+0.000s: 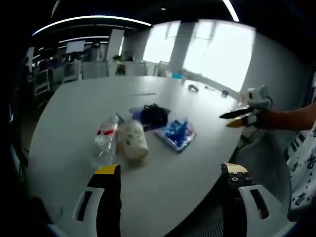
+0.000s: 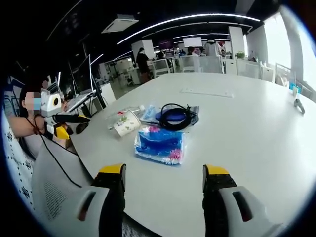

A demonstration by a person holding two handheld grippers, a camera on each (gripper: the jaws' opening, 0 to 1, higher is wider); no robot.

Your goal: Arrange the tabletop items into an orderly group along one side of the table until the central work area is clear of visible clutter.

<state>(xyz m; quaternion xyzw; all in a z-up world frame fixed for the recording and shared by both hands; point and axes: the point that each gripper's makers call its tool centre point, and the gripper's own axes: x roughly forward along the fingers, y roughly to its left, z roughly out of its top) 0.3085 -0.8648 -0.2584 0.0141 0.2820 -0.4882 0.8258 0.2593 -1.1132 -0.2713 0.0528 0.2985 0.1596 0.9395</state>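
White oval counter (image 2: 256, 128), plain surface. Flat plastic packet (image 2: 161, 144): blue with pink and white patches. Coiled cable (image 2: 174, 116): black, on a blue-grey pouch (image 2: 150, 114). Cylindrical paper cup (image 1: 133, 139): cream with dark specks. Clear crumpled plastic bottle (image 1: 106, 136): red-and-white label. Left gripper (image 1: 170, 175) and right gripper (image 2: 164, 175): black jaws, yellow tips, white bodies.

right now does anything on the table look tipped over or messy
Yes. The plastic bottle and the white cup lie on their sides, side by side. Behind them a black cable sits loosely coiled beside the blue packet.
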